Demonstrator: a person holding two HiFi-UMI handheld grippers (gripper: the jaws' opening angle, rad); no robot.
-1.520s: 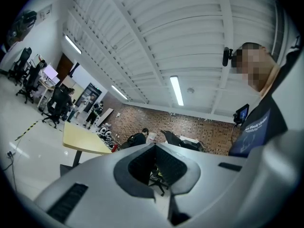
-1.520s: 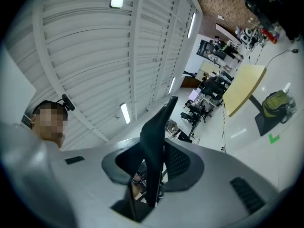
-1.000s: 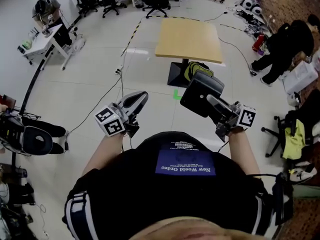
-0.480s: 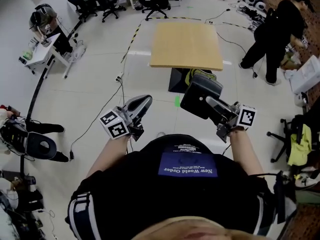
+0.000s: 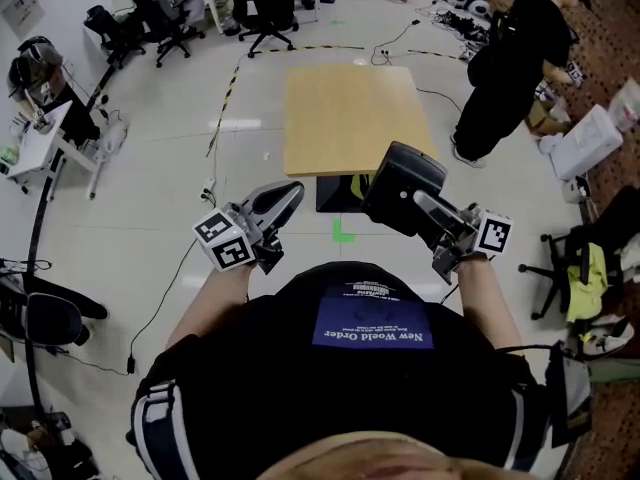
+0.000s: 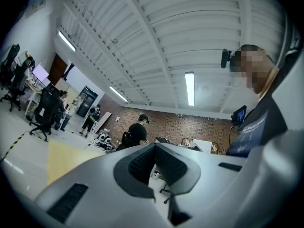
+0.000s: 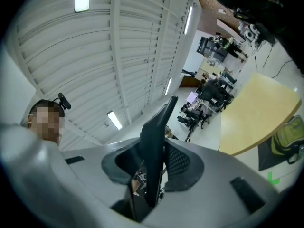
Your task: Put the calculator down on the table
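The calculator (image 5: 402, 183) is a dark flat slab held in the air in front of my chest, over the floor just short of the wooden table (image 5: 350, 118). My right gripper (image 5: 425, 204) is shut on it. In the right gripper view the calculator (image 7: 159, 127) stands edge-on between the pads of the right gripper (image 7: 156, 161), with the table (image 7: 259, 122) at the right. My left gripper (image 5: 285, 196) is held level beside it at the left, shut and empty. In the left gripper view the left gripper (image 6: 154, 151) points up toward the ceiling, pads together.
A person in black (image 5: 505, 63) stands bent over at the table's right side. The table's dark base (image 5: 335, 193) and a green floor mark (image 5: 342, 232) lie just ahead. Office chairs (image 5: 262, 3) and desks stand at the back left, a chair (image 5: 590, 268) at the right.
The table has drawn closer and now sits directly ahead of both grippers. The person in black has moved up beside the table. Both grippers keep their pose and grip.
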